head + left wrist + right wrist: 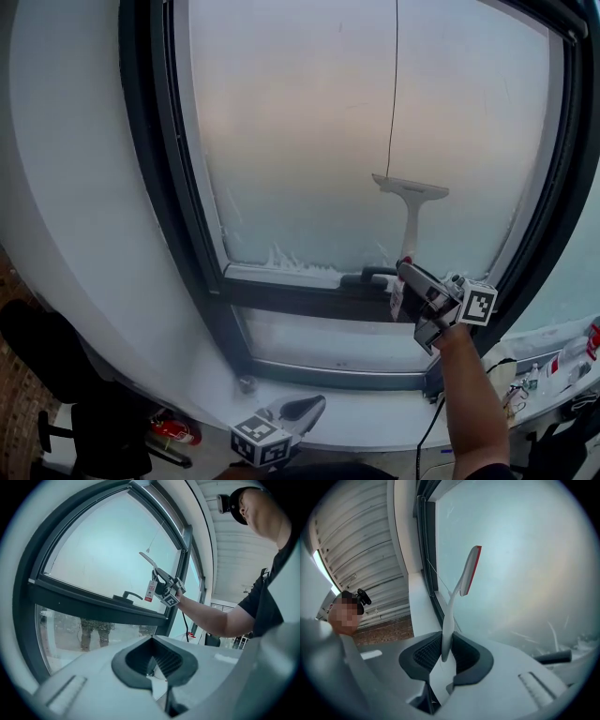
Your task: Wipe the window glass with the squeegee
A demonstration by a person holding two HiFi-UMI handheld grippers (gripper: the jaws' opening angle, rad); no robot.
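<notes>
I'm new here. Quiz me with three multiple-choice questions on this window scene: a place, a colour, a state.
1. Where is the squeegee? A. in a bucket B. up at the glass C. on the floor
2. Its blade edge is: A. green B. red C. yellow
3. The right gripper is: A. open B. shut on a cloth C. shut on the squeegee
Answers: B, the head view shows its head against the glass; B, a red strip runs along it; C, the jaws pinch its white handle.

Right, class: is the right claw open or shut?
Shut. The right claw's pads clamp the squeegee's handle between them, blade end pointing up.
</notes>
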